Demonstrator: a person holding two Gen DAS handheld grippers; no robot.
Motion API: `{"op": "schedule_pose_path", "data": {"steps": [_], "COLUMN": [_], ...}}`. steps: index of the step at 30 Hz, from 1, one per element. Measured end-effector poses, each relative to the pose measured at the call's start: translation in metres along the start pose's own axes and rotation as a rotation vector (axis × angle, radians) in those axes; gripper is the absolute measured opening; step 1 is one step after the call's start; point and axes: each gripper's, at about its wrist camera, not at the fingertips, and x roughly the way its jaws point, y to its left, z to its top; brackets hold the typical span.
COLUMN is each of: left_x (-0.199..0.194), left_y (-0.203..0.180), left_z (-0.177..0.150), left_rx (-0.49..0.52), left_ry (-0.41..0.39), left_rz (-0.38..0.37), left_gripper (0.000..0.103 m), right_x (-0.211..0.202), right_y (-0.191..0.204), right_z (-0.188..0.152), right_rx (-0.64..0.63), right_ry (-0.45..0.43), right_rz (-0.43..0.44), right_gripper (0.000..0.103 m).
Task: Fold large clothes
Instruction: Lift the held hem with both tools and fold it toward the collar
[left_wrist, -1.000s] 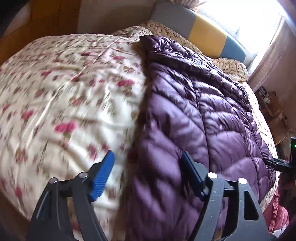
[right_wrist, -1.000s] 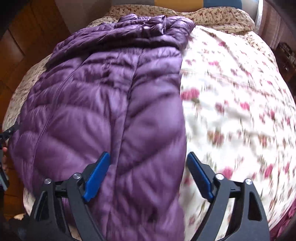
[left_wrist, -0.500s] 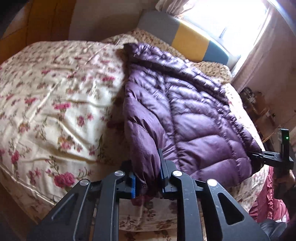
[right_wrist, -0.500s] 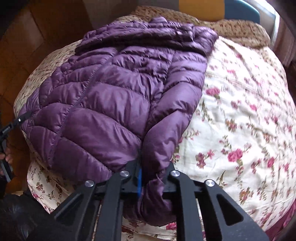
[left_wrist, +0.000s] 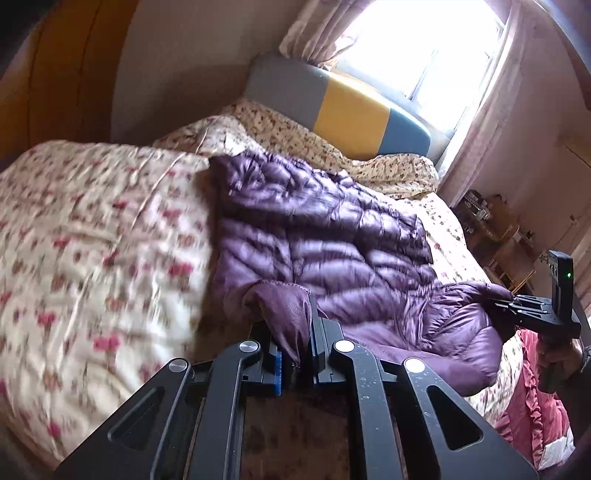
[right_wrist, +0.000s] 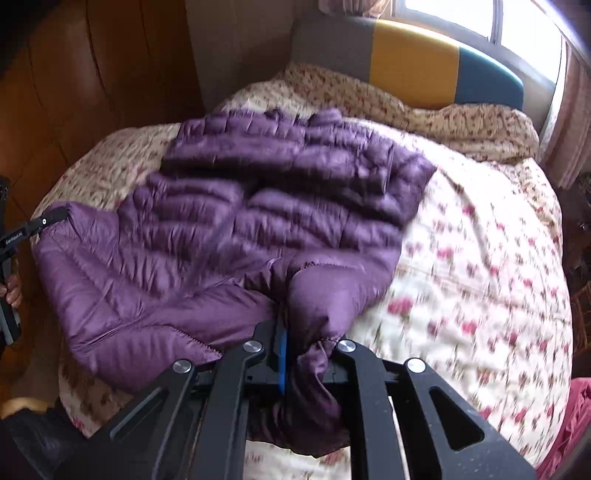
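A purple quilted puffer jacket lies spread on the bed, collar toward the headboard. My left gripper pinches a bunched near edge of it, its jaws still closing on the cloth between the blue pads. My right gripper is shut on the other near edge of the jacket, with fabric hanging below the fingers. Both held edges are raised off the quilt. Each view shows the other gripper gripping its corner: the right gripper and the left gripper.
A floral quilt covers the bed. Behind stands a grey, yellow and blue headboard under a bright window. Wooden panelling is on the left, a cluttered shelf and pink ruffled cloth on the right.
Both grippers went from open over the jacket's near edge to shut on it, then rose, lifting the held edges off the quilt. The views now look further up the bed.
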Motion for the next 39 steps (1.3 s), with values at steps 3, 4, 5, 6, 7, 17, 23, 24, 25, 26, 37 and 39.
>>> {"op": "schedule_pose_path", "data": {"steps": [3, 4, 5, 6, 7, 17, 23, 24, 25, 26, 37, 39], "left_x": [0.013, 0.019, 0.025, 0.032, 0.037, 0.116, 0.161, 0.168, 0.176, 0.185, 0.245, 0.242], "left_y": [0.000, 0.001, 0.001, 0.002, 0.004, 0.016, 0.029, 0.032, 0.035, 0.037, 0.072, 0.081], "left_z": [0.022, 0.034, 0.044, 0.056, 0.064, 0.152, 0.182, 0.187, 0.192, 0.196, 0.196, 0.198], "left_rx": [0.007, 0.010, 0.011, 0.010, 0.010, -0.017, -0.029, -0.033, -0.039, -0.042, -0.147, -0.191], "left_ry": [-0.008, -0.016, -0.021, -0.025, -0.029, -0.030, -0.005, 0.000, 0.008, 0.017, 0.117, 0.114], "left_rz": [0.003, 0.006, 0.008, 0.008, 0.010, 0.058, 0.101, 0.109, 0.116, 0.128, 0.146, 0.127], "left_gripper": [0.010, 0.010, 0.010, 0.010, 0.010, 0.008, 0.008, 0.008, 0.008, 0.008, 0.026, 0.047], "right_x": [0.007, 0.010, 0.014, 0.018, 0.023, 0.091, 0.134, 0.141, 0.150, 0.159, 0.216, 0.219], "right_y": [-0.005, -0.008, -0.011, -0.014, -0.018, -0.058, -0.083, -0.086, -0.090, -0.093, -0.111, -0.118], "right_z": [0.026, 0.036, 0.046, 0.054, 0.065, 0.149, 0.180, 0.184, 0.188, 0.190, 0.199, 0.201], "right_rx": [0.011, 0.013, 0.018, 0.022, 0.030, 0.096, 0.156, 0.168, 0.184, 0.197, 0.297, 0.342], "right_ry": [-0.032, -0.045, -0.056, -0.062, -0.070, -0.073, -0.042, -0.035, -0.023, -0.013, 0.067, 0.084], "right_rz": [-0.016, -0.023, -0.031, -0.035, -0.042, -0.115, -0.141, -0.144, -0.148, -0.151, -0.150, -0.116], "right_gripper": [0.008, 0.008, 0.008, 0.008, 0.008, 0.008, 0.008, 0.008, 0.008, 0.008, 0.027, 0.036]}}
